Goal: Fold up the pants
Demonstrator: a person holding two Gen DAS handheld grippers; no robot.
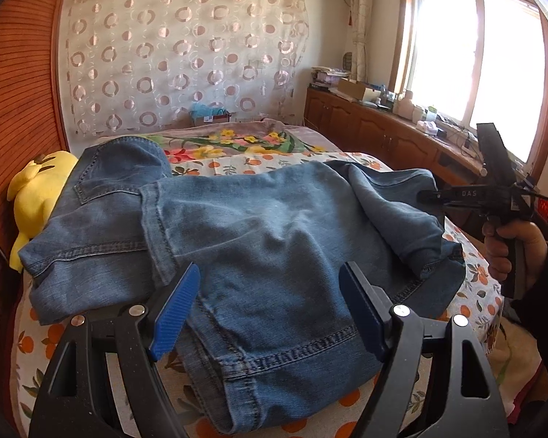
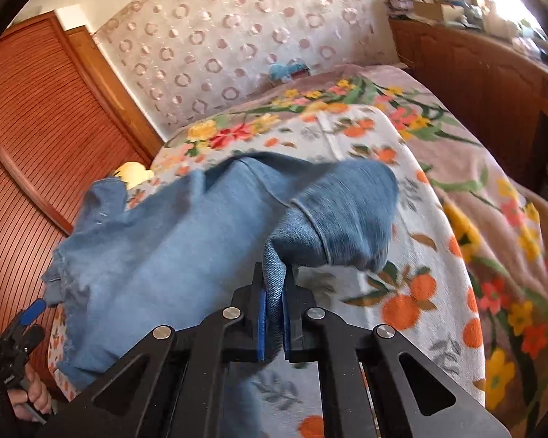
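Jeans (image 1: 274, 241) spread across the bed (image 1: 478, 284), partly doubled over, waist and back pocket off to the far left of the left hand-held gripper (image 1: 270, 314), hems and seams bunched just ahead of it. Left hand-held gripper with blue pads (image 1: 175, 314) spread wide apart, hovering above the denim near the close edge, gripping nothing; likely poised there to pin or catch the fabric as the fold comes over. Right hand-held gripper (image 2: 274, 310) pinched together on a tuck of denim, a raised fold (image 2: 332, 211) lifted ahead of it off the fruit-print cover; from the left wrist view, seen side-on at the far right of the jeans, nose touching the cloth. Held up that way presumably to carry this end across onto the rest of the garment. Blur in the lifted cloth, so exact edge hard to tell. Yellow plush toy (image 1: 36, 197) beyond the waist end, pressed against the wooden panel, clear of the fold path. Judged roughly midway: one fold in, another under way.
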